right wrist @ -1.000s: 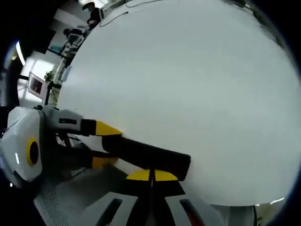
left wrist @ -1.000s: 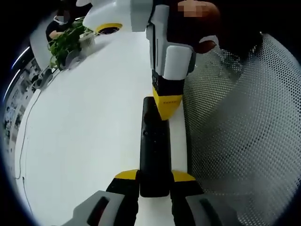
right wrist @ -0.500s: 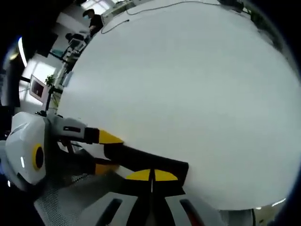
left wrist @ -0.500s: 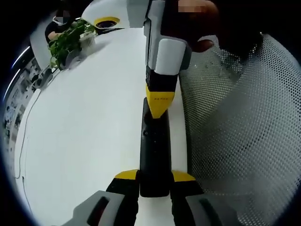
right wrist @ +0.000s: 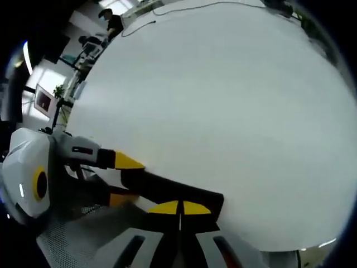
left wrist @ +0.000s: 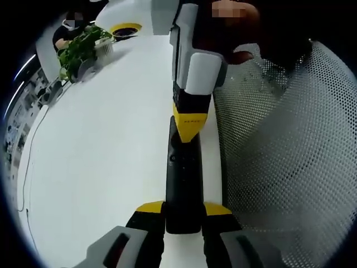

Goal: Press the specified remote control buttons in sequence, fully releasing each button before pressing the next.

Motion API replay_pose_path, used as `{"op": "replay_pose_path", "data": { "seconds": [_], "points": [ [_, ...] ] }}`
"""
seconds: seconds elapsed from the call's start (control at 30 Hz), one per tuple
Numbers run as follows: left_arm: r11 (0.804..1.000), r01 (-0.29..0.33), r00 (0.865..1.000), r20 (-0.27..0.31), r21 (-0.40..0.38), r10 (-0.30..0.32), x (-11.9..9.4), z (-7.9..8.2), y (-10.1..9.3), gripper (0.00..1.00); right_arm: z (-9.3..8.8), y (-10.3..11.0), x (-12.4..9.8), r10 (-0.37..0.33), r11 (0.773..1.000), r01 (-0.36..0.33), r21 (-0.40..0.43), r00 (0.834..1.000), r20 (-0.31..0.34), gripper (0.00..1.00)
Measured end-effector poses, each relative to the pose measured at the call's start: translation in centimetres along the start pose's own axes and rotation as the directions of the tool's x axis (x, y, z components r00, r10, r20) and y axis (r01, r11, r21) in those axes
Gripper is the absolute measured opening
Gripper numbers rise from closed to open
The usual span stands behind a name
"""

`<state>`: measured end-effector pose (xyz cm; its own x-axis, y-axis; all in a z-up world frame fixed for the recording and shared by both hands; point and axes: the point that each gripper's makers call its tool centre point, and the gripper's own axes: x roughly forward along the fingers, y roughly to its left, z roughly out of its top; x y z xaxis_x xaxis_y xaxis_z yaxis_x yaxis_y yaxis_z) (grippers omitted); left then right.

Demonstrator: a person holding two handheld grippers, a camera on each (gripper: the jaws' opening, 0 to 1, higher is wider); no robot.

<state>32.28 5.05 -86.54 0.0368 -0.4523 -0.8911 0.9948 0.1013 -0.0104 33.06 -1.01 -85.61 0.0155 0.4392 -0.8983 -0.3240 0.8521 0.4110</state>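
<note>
remote control (left wrist: 183,184) clamped in left gripper (left wrist: 183,216) | right gripper (left wrist: 192,134) closed, tip apparently touching its far end | press straight down, lift fully clear

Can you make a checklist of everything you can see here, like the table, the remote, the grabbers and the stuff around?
Surface: white table, mostly bare.
Job's things: black remote lying near the table edge.
Clutter: nothing seen by the remote.
Grippers: left gripper shut on the remote's near end; right gripper shut, its yellow tips on the remote's far end.
Cables: a thin cable on the far side of the table.
Surroundings: green plant at the far table end; white mesh chair beside the table; a person's hand holding the right gripper.
</note>
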Motion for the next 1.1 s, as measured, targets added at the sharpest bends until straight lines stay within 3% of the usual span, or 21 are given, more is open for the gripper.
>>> {"op": "replay_pose_path", "data": {
  "seconds": [0.6,1.1],
  "points": [
    [1.000,0.001,1.000,-0.004,0.001,-0.001,-0.07,-0.08,-0.05,0.25,0.08,-0.04,0.11,-0.015,1.000,0.015,0.008,1.000,0.027,0.00],
    [1.000,-0.002,1.000,-0.007,0.010,0.002,-0.07,-0.04,-0.10,0.24,0.07,0.00,-0.08,0.004,0.999,-0.005,0.035,1.000,0.011,0.00]
  ]
}}
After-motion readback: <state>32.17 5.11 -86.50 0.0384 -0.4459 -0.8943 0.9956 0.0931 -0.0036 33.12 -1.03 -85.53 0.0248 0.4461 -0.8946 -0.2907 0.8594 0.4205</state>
